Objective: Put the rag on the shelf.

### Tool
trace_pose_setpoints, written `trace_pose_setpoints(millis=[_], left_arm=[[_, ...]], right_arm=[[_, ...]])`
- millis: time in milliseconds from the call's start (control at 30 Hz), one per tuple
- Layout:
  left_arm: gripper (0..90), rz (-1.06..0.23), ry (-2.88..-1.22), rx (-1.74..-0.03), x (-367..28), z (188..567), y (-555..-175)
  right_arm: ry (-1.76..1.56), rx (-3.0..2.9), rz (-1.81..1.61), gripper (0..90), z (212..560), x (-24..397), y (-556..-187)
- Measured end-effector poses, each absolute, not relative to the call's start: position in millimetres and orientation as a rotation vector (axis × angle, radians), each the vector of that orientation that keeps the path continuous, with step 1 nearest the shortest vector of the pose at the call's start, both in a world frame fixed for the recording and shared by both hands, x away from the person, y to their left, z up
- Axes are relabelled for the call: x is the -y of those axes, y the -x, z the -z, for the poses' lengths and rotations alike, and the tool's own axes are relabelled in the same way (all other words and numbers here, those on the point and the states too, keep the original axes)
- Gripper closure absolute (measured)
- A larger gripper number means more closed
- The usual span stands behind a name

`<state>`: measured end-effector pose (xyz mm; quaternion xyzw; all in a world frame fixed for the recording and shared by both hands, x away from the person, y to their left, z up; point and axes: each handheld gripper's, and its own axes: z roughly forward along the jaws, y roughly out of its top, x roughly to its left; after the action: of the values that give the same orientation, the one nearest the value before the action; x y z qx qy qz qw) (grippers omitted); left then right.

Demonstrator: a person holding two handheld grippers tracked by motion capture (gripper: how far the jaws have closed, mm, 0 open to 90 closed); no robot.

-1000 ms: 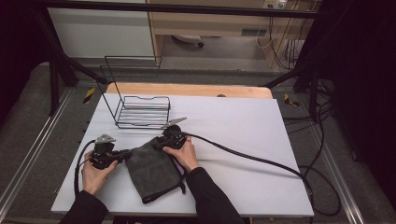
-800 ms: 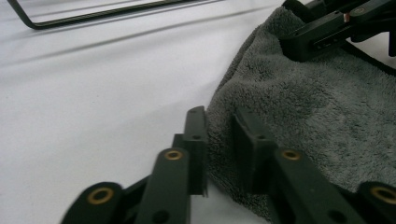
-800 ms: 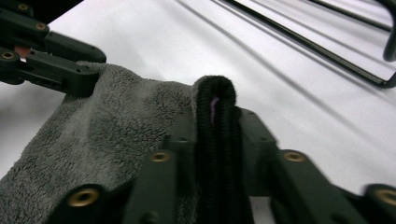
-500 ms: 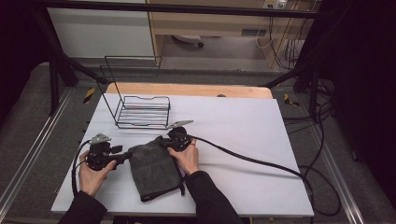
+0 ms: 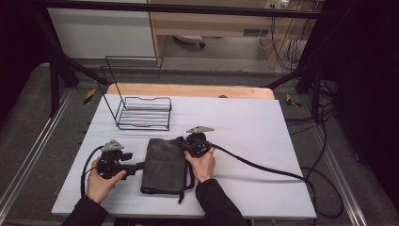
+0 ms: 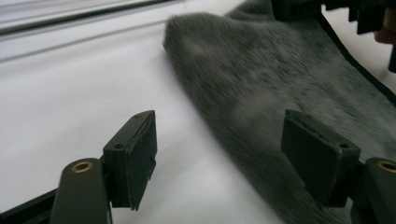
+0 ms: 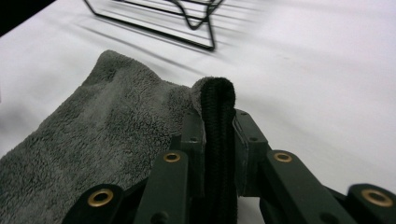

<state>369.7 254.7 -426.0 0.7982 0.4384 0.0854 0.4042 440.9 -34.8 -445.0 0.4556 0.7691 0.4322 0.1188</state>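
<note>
A dark grey fluffy towel (image 5: 162,165) lies folded on the white table (image 5: 263,127), near the front. My left gripper (image 5: 137,166) rests at its left edge. In the left gripper view this gripper (image 6: 224,154) is open; its jaws have just been opening, and the towel (image 6: 280,79) edge lies loose between the pads. My right gripper (image 5: 184,145) is at the towel's upper right corner. In the right gripper view that gripper (image 7: 218,140) is shut on the towel's black hem (image 7: 219,107), having closed within the last second, with the towel (image 7: 102,130) spreading off to the left.
A black wire basket (image 5: 143,113) stands on the table behind the towel, also in the right gripper view (image 7: 187,18). A thick black cable (image 5: 263,167) trails right from my right gripper. A wooden board (image 5: 188,89) edges the table's far side.
The left gripper has let go of the towel and opened. The right gripper has closed on the hem and moved right, dragging the towel's upper corner so the towel lies straighter.
</note>
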Motion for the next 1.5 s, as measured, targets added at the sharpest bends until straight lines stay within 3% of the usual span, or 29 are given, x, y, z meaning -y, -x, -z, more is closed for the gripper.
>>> trace_pose_setpoints(millis=[100,300,400,433,633,900,1067,1133,1167,1200,1267,1333,1367,1467,1500], left_arm=[[32.0,-0.172,-2.035,-1.090,-247,428,-363],[54.2,-0.041,-2.087,-1.066,-235,434,-348],[59.4,-0.036,-2.112,-1.072,-230,436,-343],[67.4,-0.024,-2.115,-1.077,-229,437,-342],[82.3,0.012,-2.106,-1.115,-223,439,-337],[85.4,0.028,-2.091,-1.122,-222,433,-331],[82.0,-0.009,-2.110,-1.117,-223,435,-333],[69.6,-0.038,-2.119,-1.114,-224,434,-333],[69.6,-0.053,-2.122,-1.111,-225,433,-334],[60.4,-0.087,-2.123,-1.102,-228,431,-335],[53.1,-0.108,-2.119,-1.096,-230,429,-336],[43.9,-0.135,-2.117,-1.091,-234,426,-340],[40.9,-0.143,-2.115,-1.085,-235,424,-342],[35.5,-0.162,-2.096,-1.066,-238,421,-350],[26.2,-0.174,-2.096,-1.062,-239,420,-352]], right_arm=[[-1.355,-2.217,-1.249,77.3,444,44,-435],[-1.370,-2.211,-1.265,75.9,448,48,-436],[-1.357,-2.216,-1.275,74.1,450,49,-438],[-1.353,-2.224,-1.290,72.1,452,50,-441],[-1.298,-2.264,-1.303,71.6,456,52,-448],[-1.282,-2.298,-1.327,74.2,458,52,-453],[-1.292,-2.293,-1.323,68.8,457,52,-454],[-1.265,-2.265,-1.335,57.2,454,54,-451],[-1.265,-2.265,-1.335,57.2,454,54,-451],[-1.232,-2.256,-1.353,44.6,449,57,-449],[-1.200,-2.264,-1.355,34.4,443,62,-447],[-1.190,-2.272,-1.362,30.2,441,64,-445],[-1.163,-2.293,-1.367,23.1,435,70,-441],[-1.140,-2.314,-1.369,18.4,431,77,-437],[-1.118,-2.332,-1.367,14.1,429,84,-432]])
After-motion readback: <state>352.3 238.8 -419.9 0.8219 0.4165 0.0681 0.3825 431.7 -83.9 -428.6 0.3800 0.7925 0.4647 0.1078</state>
